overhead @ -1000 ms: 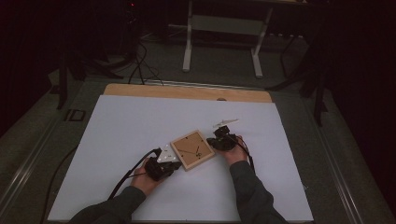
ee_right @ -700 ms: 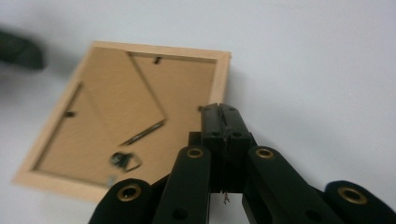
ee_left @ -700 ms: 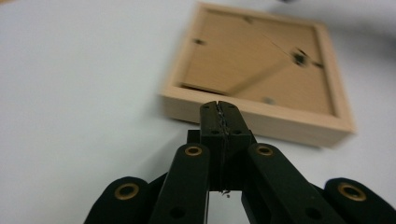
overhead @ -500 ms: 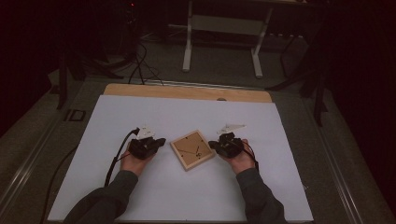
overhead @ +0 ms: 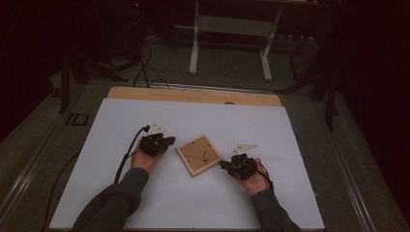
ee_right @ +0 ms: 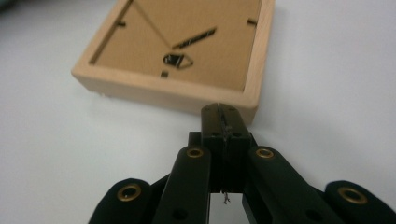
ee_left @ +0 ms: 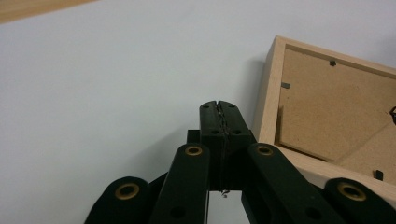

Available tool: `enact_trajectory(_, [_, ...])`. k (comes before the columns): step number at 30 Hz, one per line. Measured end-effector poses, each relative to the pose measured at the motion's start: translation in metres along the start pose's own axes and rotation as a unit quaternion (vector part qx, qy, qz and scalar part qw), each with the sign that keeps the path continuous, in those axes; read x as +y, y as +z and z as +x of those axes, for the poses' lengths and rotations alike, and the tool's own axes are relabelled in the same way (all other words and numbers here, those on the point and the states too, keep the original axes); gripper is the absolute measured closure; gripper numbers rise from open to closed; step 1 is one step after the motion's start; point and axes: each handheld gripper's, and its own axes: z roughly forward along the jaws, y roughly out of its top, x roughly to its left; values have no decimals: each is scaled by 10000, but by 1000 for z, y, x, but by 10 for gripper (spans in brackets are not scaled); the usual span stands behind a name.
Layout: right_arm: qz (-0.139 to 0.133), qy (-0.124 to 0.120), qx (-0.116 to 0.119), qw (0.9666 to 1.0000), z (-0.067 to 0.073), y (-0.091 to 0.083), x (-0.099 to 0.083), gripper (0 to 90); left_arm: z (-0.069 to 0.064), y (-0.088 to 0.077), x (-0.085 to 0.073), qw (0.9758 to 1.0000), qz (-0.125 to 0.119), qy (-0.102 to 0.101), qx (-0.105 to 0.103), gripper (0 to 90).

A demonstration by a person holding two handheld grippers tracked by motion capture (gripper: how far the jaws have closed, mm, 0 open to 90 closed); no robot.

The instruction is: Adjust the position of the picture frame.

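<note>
The picture frame [overhead: 198, 155] between my hands is pale, smooth wood with a matt brown fibreboard back. My left gripper [ee_left: 218, 108] looks like matt black plastic with brass-coloured rivets. The table [overhead: 270, 130] is matt white.

From above I look down; my jaw cameras sit close, both sharing the wooden frame [overhead: 198, 155].

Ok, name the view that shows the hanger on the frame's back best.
The right gripper view: the metal hanger sits sharp and close on the backing board of the wooden frame, with the stand's dark slot beside it. The high view shows it as a tiny dark mark. The left gripper view catches the frame's corner, the hanger cut off.
</note>
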Motion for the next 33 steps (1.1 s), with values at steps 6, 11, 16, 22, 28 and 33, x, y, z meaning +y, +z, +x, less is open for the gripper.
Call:
enact_trajectory(6, [120,23,25,9999,1,10,-1,900,-6,10,-3,9996,192,143,-127,900])
enact_trajectory(11, [125,94,6,9999,-1,12,0,900,-8,10,-4,9993,274,200,-131,900])
enact_trajectory(16, [102,137,-7,9999,-3,14,3,900,-12,6,-5,9984,394,366,-168,900])
enact_trajectory(22, [50,235,-38,9997,-6,21,8,900,-16,0,-13,9988,308,282,-247,900])
enact_trajectory(28, [23,284,-57,9996,-9,22,10,900,-21,-5,-18,9990,276,261,-256,900])
enact_trajectory(33, [7,322,-80,9994,-10,24,11,900,-25,-9,-20,9986,340,333,-230,900])
